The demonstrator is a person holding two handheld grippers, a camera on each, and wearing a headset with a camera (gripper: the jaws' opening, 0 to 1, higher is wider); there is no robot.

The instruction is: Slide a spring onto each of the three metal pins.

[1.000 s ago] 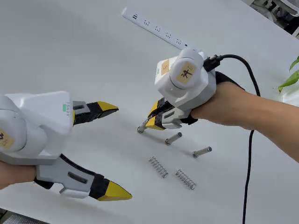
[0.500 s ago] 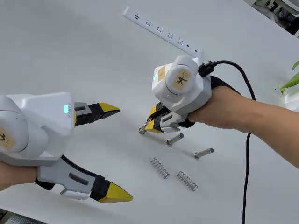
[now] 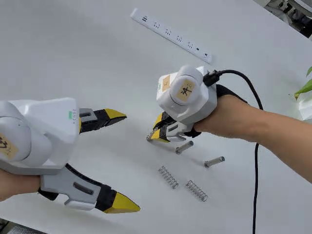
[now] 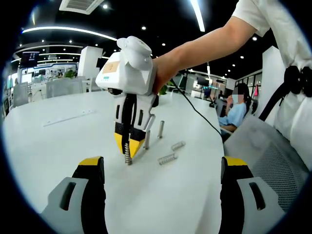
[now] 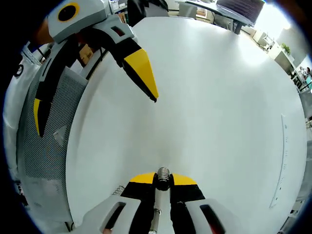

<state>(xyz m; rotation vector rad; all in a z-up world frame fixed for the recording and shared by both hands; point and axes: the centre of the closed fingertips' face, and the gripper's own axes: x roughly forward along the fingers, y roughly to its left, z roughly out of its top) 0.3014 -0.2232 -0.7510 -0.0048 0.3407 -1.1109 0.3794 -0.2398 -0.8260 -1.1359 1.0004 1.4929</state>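
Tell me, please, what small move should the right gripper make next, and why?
Probably open the right gripper and lift away: the spring in its shut jaws reaches the table, presumably over a hidden pin, while two springs and two bare pins are left.

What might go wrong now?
1. The right gripper pinches a pin with a spring on it. The spring might slip off, or the pin might tilt.
2. Two loose pins lie right beside that gripper. A bump might roll them away.
3. Its cable hangs near the loose springs and might drag them.
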